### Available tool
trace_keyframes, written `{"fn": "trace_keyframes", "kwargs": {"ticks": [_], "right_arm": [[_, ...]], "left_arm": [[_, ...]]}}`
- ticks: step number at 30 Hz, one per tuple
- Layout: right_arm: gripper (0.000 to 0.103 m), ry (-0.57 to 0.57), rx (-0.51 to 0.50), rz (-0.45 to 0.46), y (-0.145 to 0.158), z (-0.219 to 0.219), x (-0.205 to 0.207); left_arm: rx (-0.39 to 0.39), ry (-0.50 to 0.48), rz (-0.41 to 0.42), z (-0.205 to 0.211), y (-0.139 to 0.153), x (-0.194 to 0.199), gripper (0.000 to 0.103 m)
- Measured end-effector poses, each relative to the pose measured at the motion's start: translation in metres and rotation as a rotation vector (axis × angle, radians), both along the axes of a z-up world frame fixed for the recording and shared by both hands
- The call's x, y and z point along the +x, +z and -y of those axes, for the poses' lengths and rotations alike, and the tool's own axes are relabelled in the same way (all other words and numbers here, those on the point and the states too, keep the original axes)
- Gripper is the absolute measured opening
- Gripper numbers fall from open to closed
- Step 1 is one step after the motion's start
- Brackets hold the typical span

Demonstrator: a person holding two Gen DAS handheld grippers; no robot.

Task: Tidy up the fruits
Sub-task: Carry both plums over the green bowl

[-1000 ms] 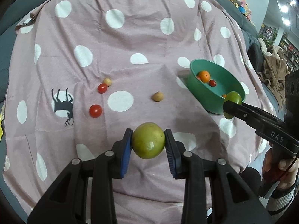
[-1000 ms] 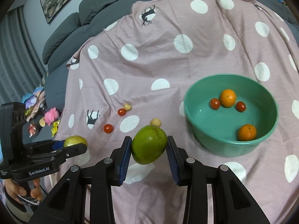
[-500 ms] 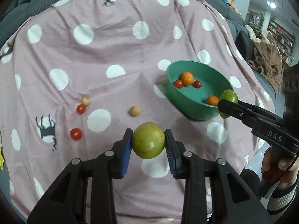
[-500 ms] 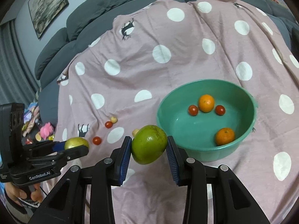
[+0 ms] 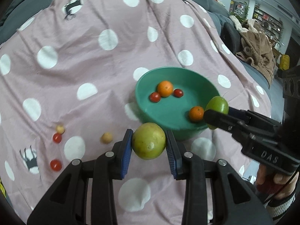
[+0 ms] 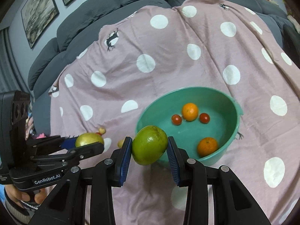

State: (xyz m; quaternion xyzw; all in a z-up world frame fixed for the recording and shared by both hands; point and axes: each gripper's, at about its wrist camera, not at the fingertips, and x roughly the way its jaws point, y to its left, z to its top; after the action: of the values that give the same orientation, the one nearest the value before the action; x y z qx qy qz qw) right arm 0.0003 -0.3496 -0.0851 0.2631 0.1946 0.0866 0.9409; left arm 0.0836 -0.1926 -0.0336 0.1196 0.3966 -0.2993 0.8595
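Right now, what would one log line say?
left gripper: holds yellow-green fruit | right gripper: holds green fruit | bowl: four fruits

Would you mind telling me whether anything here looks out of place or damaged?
Nothing looks damaged or spilled. Four small fruits lie outside the green bowl: two cherry tomatoes and two pale round ones on the polka-dot cloth. Each gripper, left gripper and right gripper, holds a green fruit near the bowl.

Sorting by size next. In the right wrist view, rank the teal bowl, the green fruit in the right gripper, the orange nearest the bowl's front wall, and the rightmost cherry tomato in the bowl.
1. Round teal plastic bowl
2. Green fruit, though it is nearest the camera
3. Orange
4. Red cherry tomato
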Motion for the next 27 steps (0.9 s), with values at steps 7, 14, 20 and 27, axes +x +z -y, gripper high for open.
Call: {"fn": "trace_keyframes", "kwargs": {"ticks": [7,14,20,27], "right_arm": [[0.039,-0.038,0.008,-0.005,-0.006,0.016,0.005],[0.039,-0.075,0.020,-0.018,-0.014,0.032,0.013],[0.039,-0.092,0.013,-0.028,-0.017,0.039,0.020],[0.039,-0.111,-0.019,-0.044,-0.019,0.041,0.027]], "left_arm": [[0.011,-0.042,-0.005,0.034,-0.006,0.015,0.034],[0.025,-0.061,-0.014,0.054,-0.018,0.027,0.034],[0.038,-0.075,-0.014,0.065,-0.026,0.035,0.035],[0.059,-0.079,-0.013,0.074,-0.035,0.044,0.035]]}}
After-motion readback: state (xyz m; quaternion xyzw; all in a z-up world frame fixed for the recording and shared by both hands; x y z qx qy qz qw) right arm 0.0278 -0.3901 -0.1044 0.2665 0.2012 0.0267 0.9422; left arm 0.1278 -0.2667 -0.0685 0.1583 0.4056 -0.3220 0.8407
